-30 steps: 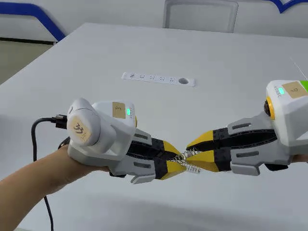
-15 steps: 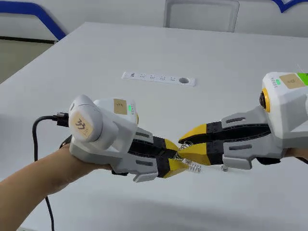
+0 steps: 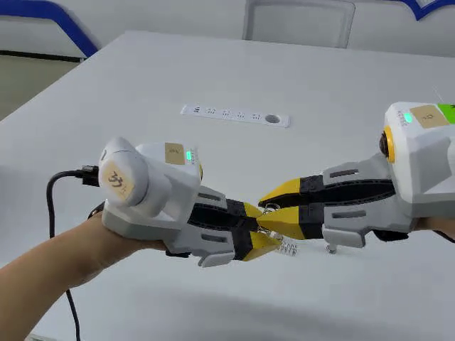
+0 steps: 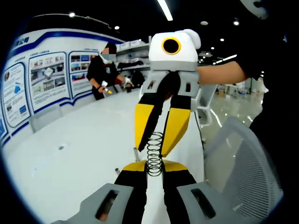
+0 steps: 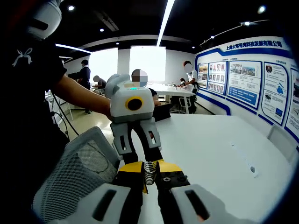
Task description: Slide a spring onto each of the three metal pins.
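A small steel spring spans the gap between my two grippers, which meet tip to tip above the white table. My left gripper is shut on the spring's near end. Facing it, my right gripper has its yellow fingers closed around the spring's far end. In the right gripper view the spring stands between that gripper's own tips. In the head view the right gripper overlaps the left gripper. I cannot tell whether a pin runs inside the spring. A second spring lies on the table below, and a short metal pin stands beside it.
A white power strip lies mid-table. A black cable trails from the left gripper off the near edge. A grey chair stands at the table's far side. A mesh chair back is close by, with people further off.
My right gripper has moved left, toward the left gripper, so its tips now overlap the left one's and less spring shows between them. The left gripper has barely shifted.
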Demonstrator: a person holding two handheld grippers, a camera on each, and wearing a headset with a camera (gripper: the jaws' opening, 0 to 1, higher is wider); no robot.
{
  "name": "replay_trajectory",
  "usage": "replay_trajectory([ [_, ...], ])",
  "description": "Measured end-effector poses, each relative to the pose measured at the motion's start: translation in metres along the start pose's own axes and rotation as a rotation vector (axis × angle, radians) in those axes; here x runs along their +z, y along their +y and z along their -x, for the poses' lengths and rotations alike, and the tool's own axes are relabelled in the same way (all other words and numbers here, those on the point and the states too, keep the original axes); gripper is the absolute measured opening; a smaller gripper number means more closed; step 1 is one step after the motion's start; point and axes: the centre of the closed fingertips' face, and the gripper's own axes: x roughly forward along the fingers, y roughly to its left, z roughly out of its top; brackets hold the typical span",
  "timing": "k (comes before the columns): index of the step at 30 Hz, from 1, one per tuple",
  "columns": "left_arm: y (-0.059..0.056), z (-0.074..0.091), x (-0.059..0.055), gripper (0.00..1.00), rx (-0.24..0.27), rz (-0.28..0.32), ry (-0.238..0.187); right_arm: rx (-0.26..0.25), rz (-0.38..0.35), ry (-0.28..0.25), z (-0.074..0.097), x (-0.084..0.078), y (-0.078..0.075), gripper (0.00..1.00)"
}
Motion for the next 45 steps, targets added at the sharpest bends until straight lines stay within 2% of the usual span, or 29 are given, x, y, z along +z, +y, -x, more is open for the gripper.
replay_trajectory([
  [4,0.003,0.003,-0.003,0.12,0.013,-0.002,0.01,-0.013,0.004,-0.001,0.001,0.003,-0.004,0.11],
  [7,0.005,0.007,-0.005,0.17,0.016,0.011,0.003,-0.03,0.011,-0.011,0.006,0.008,-0.01,0.11],
  [12,0.012,0.017,-0.014,0.24,0.045,0.04,0.015,-0.093,0.007,-0.012,0.022,0.008,-0.036,0.11],
  [14,0.016,0.021,-0.018,0.28,0.06,0.056,0.015,-0.123,-0.004,-0.008,0.029,0.004,-0.047,0.11],
  [17,0.023,0.027,-0.022,0.36,0.089,0.073,0.017,-0.2,-0.022,0.006,0.041,-0.007,-0.067,0.11],
  [18,0.025,0.029,-0.024,0.37,0.094,0.083,0.015,-0.247,-0.029,0.002,0.047,-0.011,-0.077,0.11],
  [20,0.029,0.033,-0.025,0.39,0.107,0.082,0.012,-0.304,-0.043,-0.003,0.055,-0.019,-0.091,0.11],
  [23,0.033,0.037,-0.024,0.43,0.123,0.084,0.004,-0.363,-0.073,0.017,0.064,-0.034,-0.105,0.11],
  [25,0.036,0.039,-0.024,0.46,0.133,0.093,-0.005,-0.378,-0.093,0.017,0.068,-0.043,-0.111,0.11],
  [35,0.044,0.046,-0.038,0.58,0.168,0.142,0.012,-0.434,-0.176,0.06,0.072,-0.088,-0.12,0.11],
  [39,0.045,0.049,-0.04,0.64,0.191,0.14,0.011,-0.457,-0.2,0.07,0.074,-0.1,-0.122,0.11],
  [43,0.045,0.05,-0.037,0.71,0.196,0.156,-0.012,-0.467,-0.212,0.083,0.074,-0.111,-0.122,0.11],
  [45,0.046,0.05,-0.039,0.71,0.201,0.155,-0.001,-0.47,-0.22,0.092,0.074,-0.118,-0.121,0.11],
])
